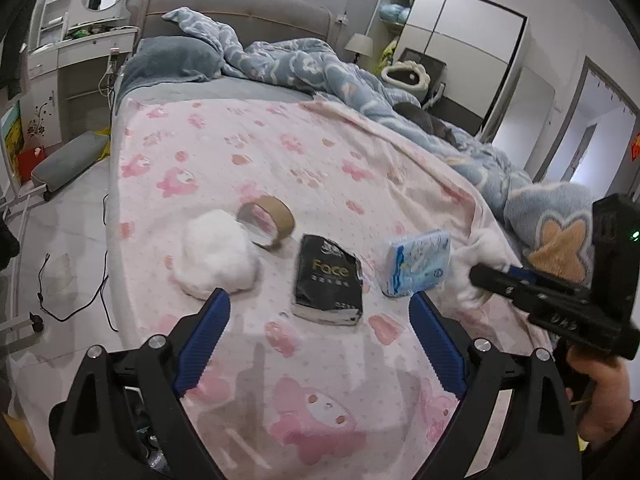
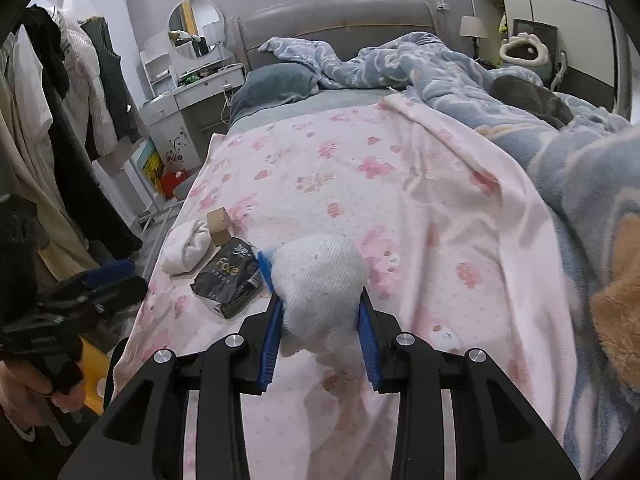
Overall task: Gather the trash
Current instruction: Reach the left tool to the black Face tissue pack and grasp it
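On the pink bedspread (image 1: 320,168) lie a white wad (image 1: 214,254), a brown tape ring (image 1: 268,220), a black "Face" tissue pack (image 1: 328,280) and a blue-white tissue pack (image 1: 418,262). My left gripper (image 1: 320,304) is open and empty, its jaws just in front of the black pack. My right gripper (image 2: 320,300) is shut on a white balled sock (image 2: 320,284) and holds it above the bedspread (image 2: 400,184). In the right wrist view the black pack (image 2: 228,276), the white wad (image 2: 186,246) and the tape ring (image 2: 220,220) lie to its left. The right gripper also shows in the left wrist view (image 1: 480,276).
A rumpled blue duvet (image 1: 400,88) covers the bed's right side and head. The bed's left edge drops to the floor with black cables (image 1: 72,292) and a grey bench (image 1: 68,164). Clothes (image 2: 60,120) hang at the left in the right wrist view.
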{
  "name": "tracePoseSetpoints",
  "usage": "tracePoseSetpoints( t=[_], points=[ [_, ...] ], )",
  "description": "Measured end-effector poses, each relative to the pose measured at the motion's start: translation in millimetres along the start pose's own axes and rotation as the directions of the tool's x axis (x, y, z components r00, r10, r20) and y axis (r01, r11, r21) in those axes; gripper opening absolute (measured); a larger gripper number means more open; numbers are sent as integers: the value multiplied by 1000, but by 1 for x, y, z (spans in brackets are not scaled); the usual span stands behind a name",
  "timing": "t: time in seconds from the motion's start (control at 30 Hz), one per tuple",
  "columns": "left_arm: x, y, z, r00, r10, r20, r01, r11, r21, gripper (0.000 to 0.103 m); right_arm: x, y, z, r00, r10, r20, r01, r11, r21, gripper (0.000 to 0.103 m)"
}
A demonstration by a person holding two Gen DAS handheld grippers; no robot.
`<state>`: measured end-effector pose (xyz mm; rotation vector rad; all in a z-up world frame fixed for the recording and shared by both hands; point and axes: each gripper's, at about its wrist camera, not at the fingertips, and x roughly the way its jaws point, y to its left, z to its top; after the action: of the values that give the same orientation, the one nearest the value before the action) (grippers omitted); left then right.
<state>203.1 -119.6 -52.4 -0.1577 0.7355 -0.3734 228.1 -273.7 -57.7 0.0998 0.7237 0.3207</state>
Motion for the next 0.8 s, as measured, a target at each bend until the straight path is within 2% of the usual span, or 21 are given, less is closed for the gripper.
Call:
tracePoseSetpoints(
  t=[0.37, 0.63, 0.7, 0.8],
  points=[
    [41, -20, -6, 997, 57, -50, -54, 996, 67, 93, -13, -23, -15, 1000, 16, -5, -16, 1000, 16, 36],
    [69, -16, -3, 991, 102, -92, -94, 992, 87, 93, -24, -36, -24, 1000, 20, -2, -20, 999, 26, 36],
    [75, -12, -2, 989, 100, -106, -93, 993, 73, 91, -25, -41, -26, 1000, 18, -6, -18, 999, 34, 36],
    [79, -11, -2, 989, 92, -116, -83, 994, 75, 81, -26, -44, -29, 1000, 16, -8, -16, 999, 39, 36]
  ],
)
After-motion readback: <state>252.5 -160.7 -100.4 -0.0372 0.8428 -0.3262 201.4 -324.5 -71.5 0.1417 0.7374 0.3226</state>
